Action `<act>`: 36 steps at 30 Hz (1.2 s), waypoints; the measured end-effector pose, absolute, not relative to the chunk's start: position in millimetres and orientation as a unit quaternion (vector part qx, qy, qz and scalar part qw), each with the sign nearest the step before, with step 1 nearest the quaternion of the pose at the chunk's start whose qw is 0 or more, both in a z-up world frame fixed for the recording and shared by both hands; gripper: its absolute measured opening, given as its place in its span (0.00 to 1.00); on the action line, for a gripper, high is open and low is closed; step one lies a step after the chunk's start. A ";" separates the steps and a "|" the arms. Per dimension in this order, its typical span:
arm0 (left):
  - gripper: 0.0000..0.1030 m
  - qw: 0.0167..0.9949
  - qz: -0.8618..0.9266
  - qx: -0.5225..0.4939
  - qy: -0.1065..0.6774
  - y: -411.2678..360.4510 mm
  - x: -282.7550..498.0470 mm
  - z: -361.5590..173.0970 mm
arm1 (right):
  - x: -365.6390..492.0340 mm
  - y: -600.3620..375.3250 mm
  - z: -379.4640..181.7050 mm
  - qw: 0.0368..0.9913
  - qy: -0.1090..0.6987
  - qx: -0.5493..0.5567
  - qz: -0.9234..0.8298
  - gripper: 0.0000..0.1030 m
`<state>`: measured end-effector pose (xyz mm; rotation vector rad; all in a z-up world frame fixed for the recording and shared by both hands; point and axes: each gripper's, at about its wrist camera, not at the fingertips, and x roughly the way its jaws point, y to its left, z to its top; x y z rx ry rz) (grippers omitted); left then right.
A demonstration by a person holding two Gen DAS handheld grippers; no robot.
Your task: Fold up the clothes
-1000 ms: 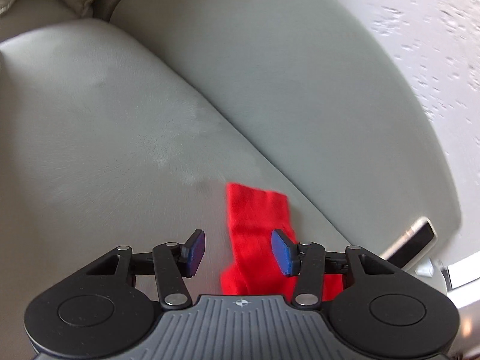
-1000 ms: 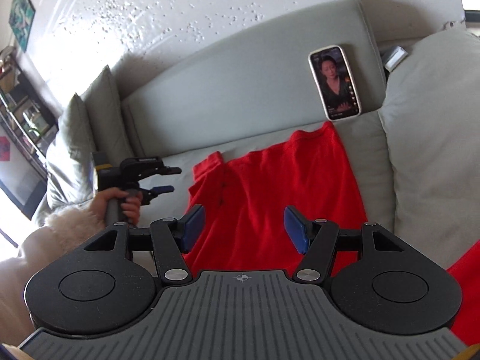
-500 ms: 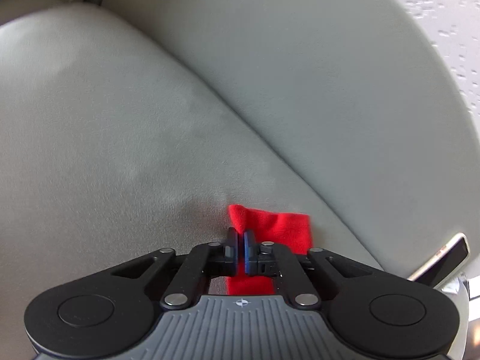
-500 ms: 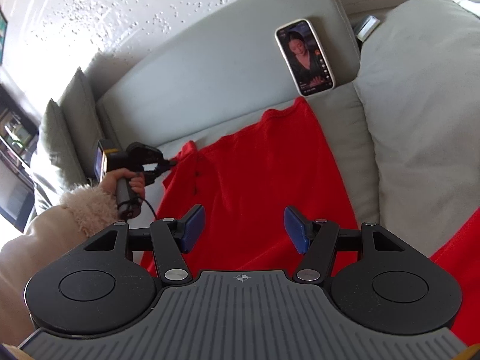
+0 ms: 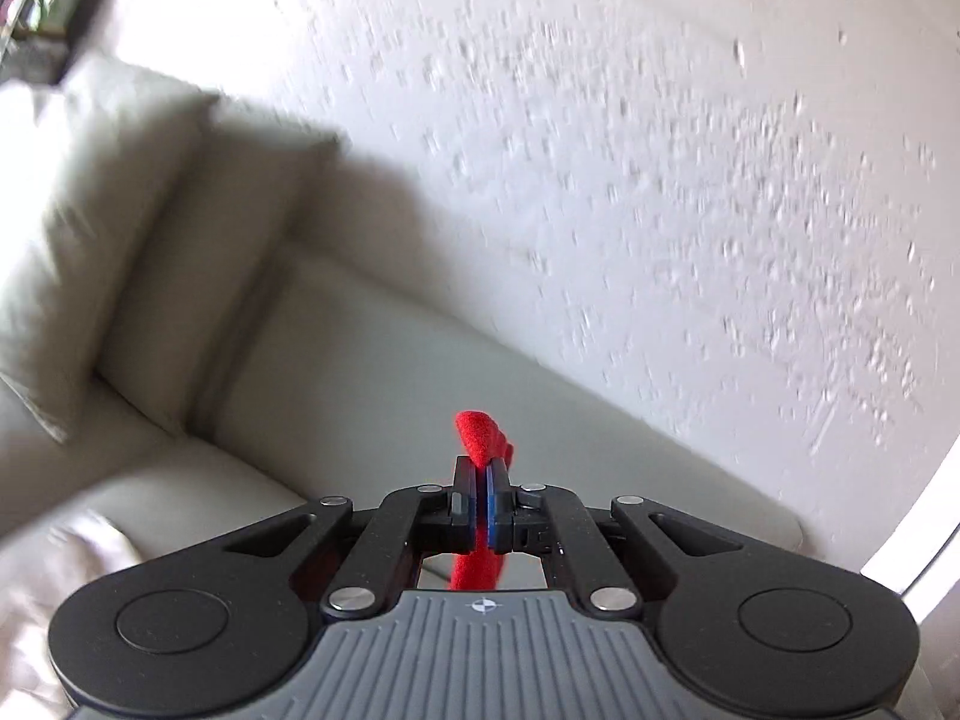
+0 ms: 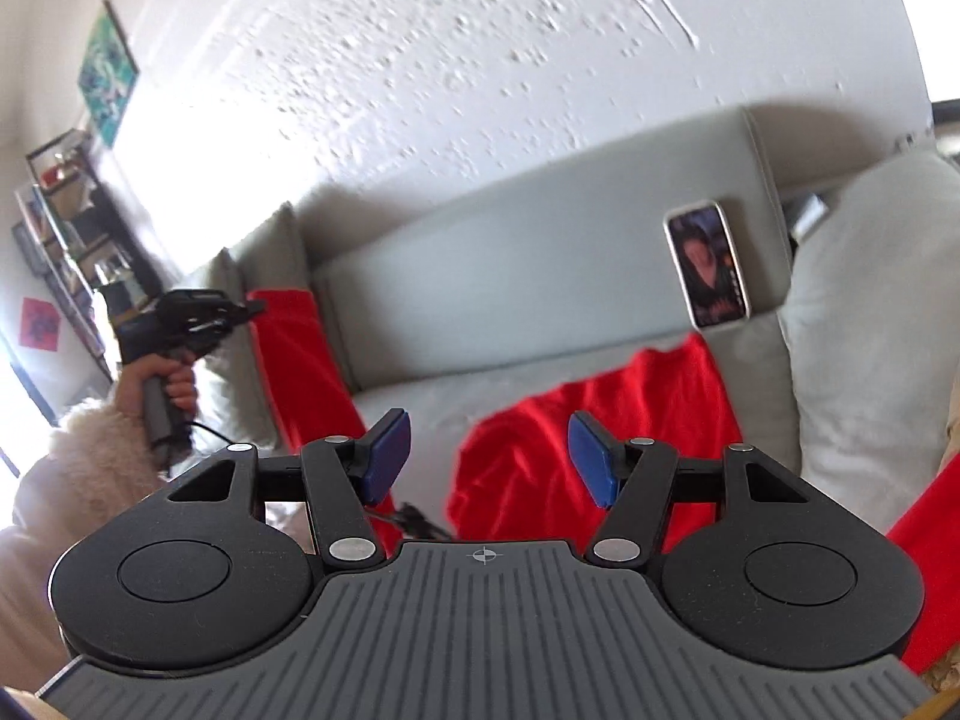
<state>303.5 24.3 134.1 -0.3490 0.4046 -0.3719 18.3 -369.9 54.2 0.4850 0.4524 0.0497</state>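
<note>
The step in hand looked like lifting one side of the red shirt [image 6: 600, 420] to begin a fold: the left gripper [image 5: 482, 507] was clenched on a corner of the cloth and held it up off the gray sofa [image 6: 510, 276], while the right gripper [image 6: 489, 456] hung released above the rest with nothing between its jaws. The next move probably called for carrying that raised side across the body of the shirt. The shirt was bright red and soft; part stretched up to the left gripper and part lay rumpled on the seat near a phone [image 6: 708, 264].
</note>
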 end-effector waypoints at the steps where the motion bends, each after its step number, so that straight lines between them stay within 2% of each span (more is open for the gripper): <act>1: 0.01 0.952 -0.175 -0.165 0.190 36.5 292.9 145.5 | 13.4 -365.9 61.0 0.947 0.216 0.236 0.028 0.63; 9: 0.01 0.968 -0.143 -0.132 0.161 131.1 230.4 186.0 | -7.1 -322.4 98.2 0.954 0.199 0.214 0.069 0.63; 15: 0.01 0.968 -0.099 -0.126 0.191 176.0 255.3 141.2 | 2.0 -292.0 95.6 0.944 0.220 0.223 0.101 0.63; 21: 0.01 0.955 -0.067 -0.171 0.235 214.9 298.5 71.4 | 9.2 -266.9 92.5 0.945 0.244 0.191 0.108 0.63; 27: 0.03 0.950 -0.022 -0.166 0.264 217.3 334.6 29.0 | 27.0 -250.1 80.3 0.936 0.276 0.185 0.118 0.63; 28: 0.07 0.948 -0.006 -0.164 0.274 217.2 337.9 22.9 | 31.0 -246.0 77.6 0.934 0.282 0.182 0.119 0.63; 29: 0.24 0.945 0.012 -0.160 0.286 217.6 339.4 17.4 | 34.4 -241.7 75.2 0.934 0.287 0.178 0.120 0.63; 31: 0.47 0.940 0.044 -0.148 0.304 218.8 338.3 8.6 | 39.4 -235.1 71.4 0.931 0.295 0.174 0.123 0.63; 36: 0.48 0.936 0.060 -0.125 0.323 220.6 310.2 7.3 | 35.8 -234.0 68.8 0.926 0.298 0.191 0.134 0.63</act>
